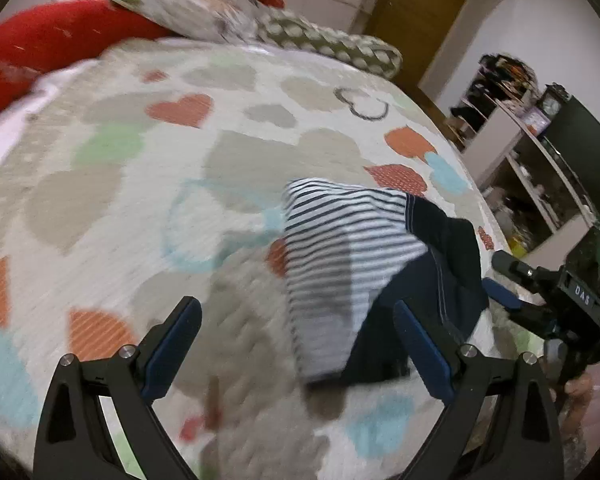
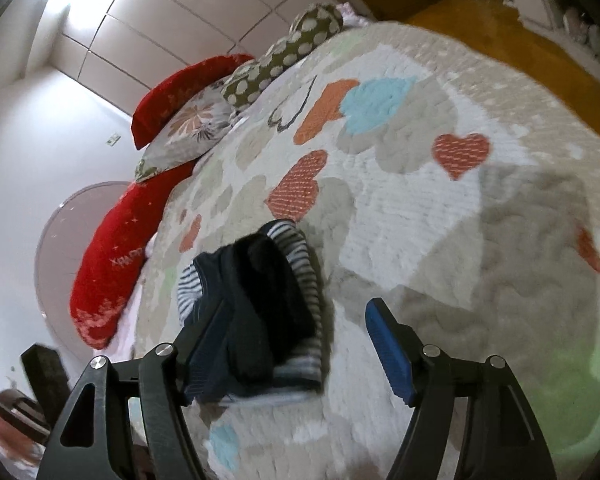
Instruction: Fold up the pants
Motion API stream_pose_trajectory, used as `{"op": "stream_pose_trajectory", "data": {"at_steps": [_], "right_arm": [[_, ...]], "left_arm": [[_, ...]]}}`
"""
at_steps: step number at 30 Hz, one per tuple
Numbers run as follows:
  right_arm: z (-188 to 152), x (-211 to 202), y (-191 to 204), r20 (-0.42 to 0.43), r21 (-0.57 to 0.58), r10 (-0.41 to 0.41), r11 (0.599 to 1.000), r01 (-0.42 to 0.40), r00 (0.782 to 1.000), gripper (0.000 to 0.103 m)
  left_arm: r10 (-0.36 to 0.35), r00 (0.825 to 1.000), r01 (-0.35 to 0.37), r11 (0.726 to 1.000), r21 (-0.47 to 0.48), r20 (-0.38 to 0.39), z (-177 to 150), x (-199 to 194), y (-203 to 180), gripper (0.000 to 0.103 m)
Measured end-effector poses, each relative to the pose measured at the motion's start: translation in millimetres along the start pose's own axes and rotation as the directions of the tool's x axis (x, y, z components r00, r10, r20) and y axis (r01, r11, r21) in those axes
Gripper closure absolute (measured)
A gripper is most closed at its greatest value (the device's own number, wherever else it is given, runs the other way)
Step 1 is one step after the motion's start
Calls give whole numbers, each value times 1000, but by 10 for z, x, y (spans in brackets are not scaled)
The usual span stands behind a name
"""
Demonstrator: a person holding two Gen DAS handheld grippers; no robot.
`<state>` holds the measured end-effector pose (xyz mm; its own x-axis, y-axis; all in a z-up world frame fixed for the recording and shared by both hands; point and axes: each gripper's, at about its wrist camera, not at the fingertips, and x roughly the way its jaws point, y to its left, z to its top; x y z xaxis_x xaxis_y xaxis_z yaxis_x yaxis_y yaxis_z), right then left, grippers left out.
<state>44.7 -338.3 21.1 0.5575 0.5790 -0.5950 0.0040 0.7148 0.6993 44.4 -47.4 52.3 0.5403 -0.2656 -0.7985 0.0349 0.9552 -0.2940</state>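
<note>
The pants (image 1: 356,264) are navy with a white and navy striped part, bunched in a small heap on the heart-patterned bedspread (image 1: 140,184). My left gripper (image 1: 296,320) is open and empty, with the heap just ahead between its fingers, nearer the right finger. In the right wrist view the pants (image 2: 260,300) lie folded over in a heap against the left finger (image 2: 204,344). My right gripper (image 2: 292,332) is open; nothing is clamped. The right gripper also shows in the left wrist view (image 1: 556,300), at the heap's right side.
Red pillows (image 2: 112,256), a floral pillow (image 2: 184,136) and a dotted bolster (image 2: 284,52) line the head of the bed. Shelves with clutter (image 1: 532,176) stand past the bed's right edge. A wardrobe (image 2: 172,12) and a wooden floor (image 2: 500,20) lie beyond.
</note>
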Motion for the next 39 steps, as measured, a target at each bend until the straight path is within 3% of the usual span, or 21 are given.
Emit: {"op": "stream_pose_trajectory", "data": {"at_steps": [2, 5, 8, 9, 10, 11, 13, 16, 19, 21, 23, 24, 26, 29, 30, 33, 37, 39], "right_arm": [[56, 125, 15, -34, -9, 32, 999, -32, 999, 28], [123, 400, 58, -93, -34, 32, 999, -36, 995, 28], [188, 618, 104, -110, -63, 29, 997, -36, 994, 28], [206, 654, 135, -121, -71, 53, 996, -61, 991, 38], [217, 695, 160, -149, -61, 91, 993, -101, 985, 57], [221, 709, 173, -162, -52, 104, 992, -114, 981, 59], [262, 698, 246, -166, -62, 124, 989, -136, 978, 68], [362, 668, 349, -155, -74, 143, 985, -156, 977, 68], [539, 691, 475, -134, -106, 148, 981, -162, 980, 68], [669, 761, 521, -123, -121, 132, 982, -147, 984, 68], [763, 852, 510, -111, -119, 99, 987, -112, 989, 62], [811, 934, 492, -99, -133, 25, 990, -38, 995, 54], [861, 976, 480, -82, -156, -90, 985, 77, 993, 49], [875, 652, 579, 33, -211, -77, 974, 82, 996, 49], [865, 490, 656, 65, -225, -12, 974, 26, 998, 49], [795, 429, 777, -16, -222, 145, 964, -145, 989, 50], [585, 666, 680, -127, -202, 109, 970, -133, 986, 51], [478, 717, 559, -121, -214, 49, 974, -74, 991, 52]], "left_arm": [[-68, 996, 66, 997, -26, -53, 93, 218, 30, 7], [-210, 966, 201, 977, -76, -152, 169, 574, 36, 7], [-204, 967, 201, 979, -34, -156, 188, 678, -118, 6], [-215, 964, 214, 977, -22, -154, 195, 665, -161, 21], [-233, 960, 233, 972, -18, -153, 203, 642, -198, 32], [-243, 958, 243, 970, -16, -153, 220, 617, -230, 45], [-247, 961, 248, 969, -8, -128, 286, 540, -279, 51], [-250, 964, 250, 968, -14, -90, 480, 488, -288, 52], [-214, 975, 214, 977, -9, -68, 718, 539, -248, 52], [-139, 989, 139, 990, -3, -52, 871, 661, -206, 43], [-12, 998, 12, 1000, 5, -59, 947, 803, -152, 40], [20, 997, -20, 1000, -2, -74, 952, 841, -112, 40], [-24, 998, 20, 998, -62, -56, 914, 736, 2, 40], [-16, 1000, 15, 997, -81, -12, 825, 536, 108, 37], [-3, 1000, 3, 996, -85, 6, 787, 479, 134, 33], [27, 1000, -25, 992, -122, 11, 680, 468, 177, 30], [7, 1000, -5, 994, -111, 22, 498, 553, 41, 30], [26, 1000, -26, 997, -75, -6, 417, 692, -52, 30]]}}
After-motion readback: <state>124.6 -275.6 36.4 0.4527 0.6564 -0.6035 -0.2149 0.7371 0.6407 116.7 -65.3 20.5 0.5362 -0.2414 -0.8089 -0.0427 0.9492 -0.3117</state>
